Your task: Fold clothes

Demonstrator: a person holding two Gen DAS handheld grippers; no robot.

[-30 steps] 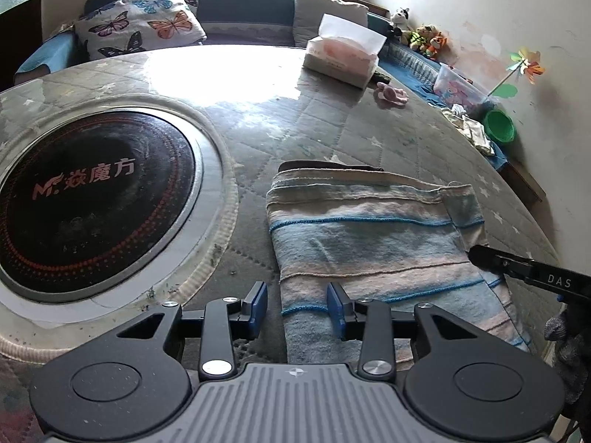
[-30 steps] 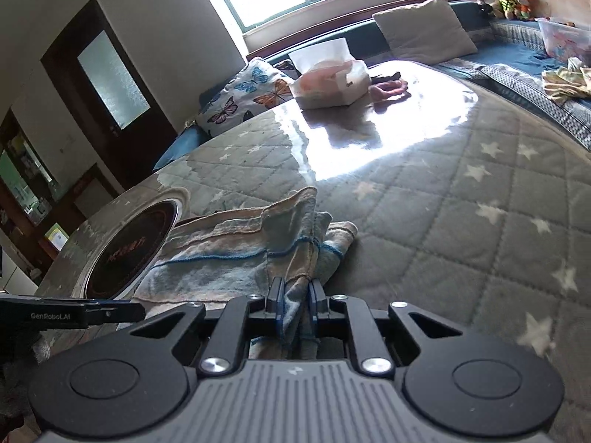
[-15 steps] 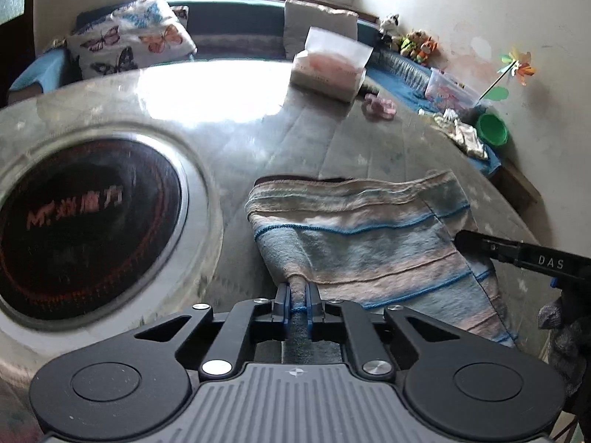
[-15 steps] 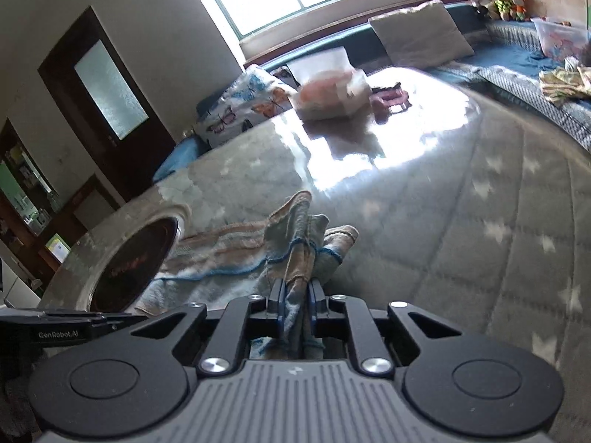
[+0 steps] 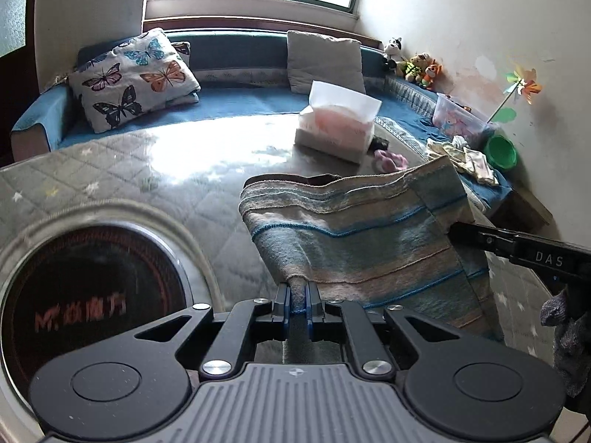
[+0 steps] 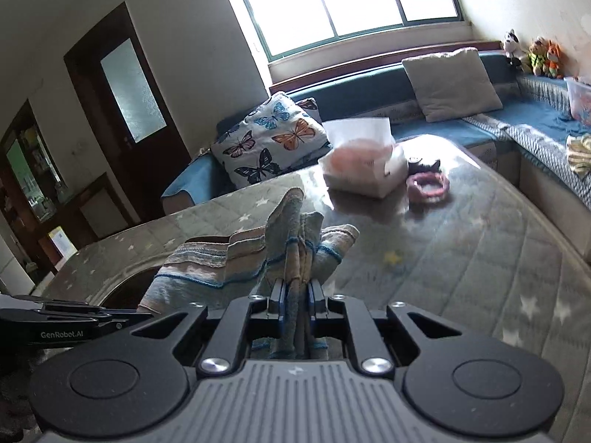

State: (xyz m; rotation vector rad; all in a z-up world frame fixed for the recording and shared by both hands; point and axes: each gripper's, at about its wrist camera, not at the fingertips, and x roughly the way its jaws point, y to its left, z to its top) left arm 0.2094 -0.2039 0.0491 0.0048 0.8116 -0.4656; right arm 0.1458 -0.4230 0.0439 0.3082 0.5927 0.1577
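Change since a second ago: left gripper (image 5: 298,297), then spread over the striped cloth (image 5: 369,236), has closed and is clamped on its near left edge; cloth now raised off the counter (image 5: 155,170), hanging between both grippers.

Left to right:
- Round dark inset panel (image 5: 88,295), left part of counter; cloth clear of it.
- Left gripper: jaws together on a cloth fold.
- Striped cloth: far edge sagging toward the counter, near edge lifted.
- Right gripper (image 6: 297,291): jaws pinched on bunched cloth corner.
- Tissue box (image 5: 338,125) and pink item (image 5: 391,158), beyond the cloth, apart from it.
- Open quilted counter to the right of the right gripper.
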